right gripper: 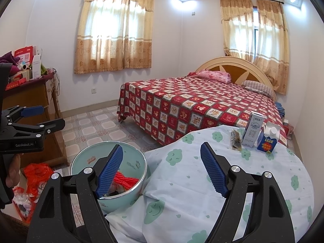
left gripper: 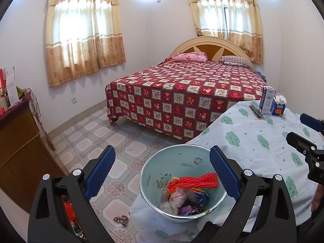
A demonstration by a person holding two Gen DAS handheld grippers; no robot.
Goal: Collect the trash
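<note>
A pale green bowl (left gripper: 178, 162) stands at the left edge of the cloud-print table (left gripper: 253, 141). It holds a red rope bundle (left gripper: 199, 180) and crumpled wrappers (left gripper: 178, 199). My left gripper (left gripper: 162, 172) hovers open just before the bowl, empty. My right gripper (right gripper: 162, 172) is open over the tablecloth (right gripper: 192, 182), with the bowl (right gripper: 131, 162) behind its left finger. At the table's far side stand a white milk carton (right gripper: 253, 129) and a blue carton (right gripper: 268, 139), with a dark wrapper strip (right gripper: 236, 139) lying beside them.
A bed with a red patterned cover (right gripper: 192, 105) fills the room beyond the table. A wooden cabinet (right gripper: 40, 101) stands at the left wall, with a red plastic bag (right gripper: 36, 174) on the floor below it. A small scrap (left gripper: 121, 219) lies on the tiles.
</note>
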